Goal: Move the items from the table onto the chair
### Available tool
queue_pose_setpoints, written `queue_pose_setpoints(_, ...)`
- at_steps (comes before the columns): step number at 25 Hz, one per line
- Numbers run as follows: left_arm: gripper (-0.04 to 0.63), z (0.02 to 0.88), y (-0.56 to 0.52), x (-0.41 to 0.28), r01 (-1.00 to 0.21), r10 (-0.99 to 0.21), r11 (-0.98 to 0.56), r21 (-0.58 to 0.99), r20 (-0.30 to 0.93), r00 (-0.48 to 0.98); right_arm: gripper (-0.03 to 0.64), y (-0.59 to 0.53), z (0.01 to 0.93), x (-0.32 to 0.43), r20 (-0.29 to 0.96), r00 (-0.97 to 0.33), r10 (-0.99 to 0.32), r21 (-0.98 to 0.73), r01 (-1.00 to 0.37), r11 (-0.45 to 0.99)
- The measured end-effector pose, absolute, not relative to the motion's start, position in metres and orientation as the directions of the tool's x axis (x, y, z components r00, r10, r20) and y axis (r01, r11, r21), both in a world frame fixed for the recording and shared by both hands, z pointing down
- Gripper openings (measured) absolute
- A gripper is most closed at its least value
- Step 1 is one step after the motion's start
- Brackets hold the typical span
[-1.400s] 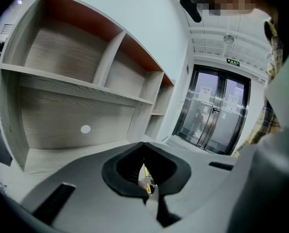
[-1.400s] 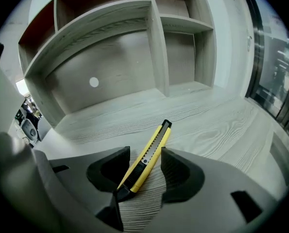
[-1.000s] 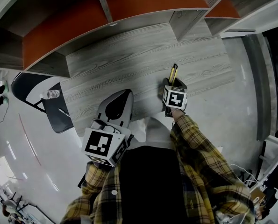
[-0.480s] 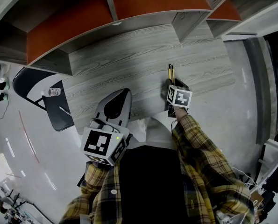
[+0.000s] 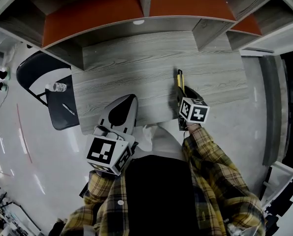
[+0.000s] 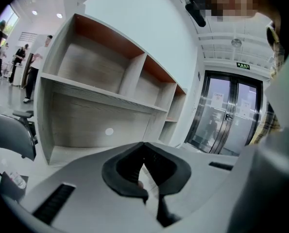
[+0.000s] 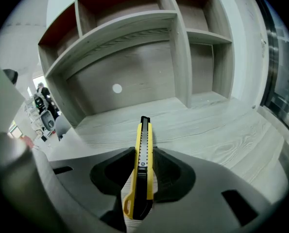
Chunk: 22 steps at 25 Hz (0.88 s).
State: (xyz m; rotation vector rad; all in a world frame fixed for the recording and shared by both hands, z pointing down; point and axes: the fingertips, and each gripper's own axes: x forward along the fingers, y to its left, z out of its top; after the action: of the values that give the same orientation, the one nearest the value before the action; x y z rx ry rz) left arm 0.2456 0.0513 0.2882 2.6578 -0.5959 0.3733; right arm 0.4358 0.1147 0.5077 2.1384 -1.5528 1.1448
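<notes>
Yellow-and-black knife (image 7: 142, 144) clamped in R gripper (image 5: 181, 95), over the grey wood table (image 5: 131, 65).
R gripper's jaws have just closed on the knife. The pads press both sides of its handle, and the blade end sticks out past the tips, toward the far shelves (image 5: 112, 9). Knife is over the right part of the table, well apart from the chair (image 5: 61, 117). L gripper (image 6: 144, 147) is at the near edge of the table, left of the R one. Its jaws are pressed together w/ nothing between them. The black chair stands at the left, just beside the table. On it are a small clear bottle (image 5: 59, 87) at the far end & a thin pen (image 5: 69, 109) nearer.
</notes>
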Motion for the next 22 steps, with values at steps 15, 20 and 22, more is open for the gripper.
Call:
queue_pose_setpoints(15, 0.003, 0.297, -0.002, 0.026, -0.699, -0.601, -0.639, 0.321, 0.36, 0.714, 0.126, -0.006, 0.434, 0.142, 0.594, -0.328, -0.735, -0.302, -0.937, 0.174)
queue_pose_setpoints(20, 0.003, 0.31, -0.015, -0.064, -0.783, -0.681, -0.529, 0.326, 0.387, 0.622, 0.126, -0.028, 0.442, 0.022, 0.585, -0.485, -0.65, -0.332, -0.875, 0.353)
queue_pose_setpoints(22, 0.003, 0.319, -0.017, -0.1, -0.806, -0.701, -0.492, 0.33, 0.399, 0.591, 0.126, -0.035, 0.448, -0.02, 0.584, -0.525, -0.62, -0.344, -0.851, 0.397)
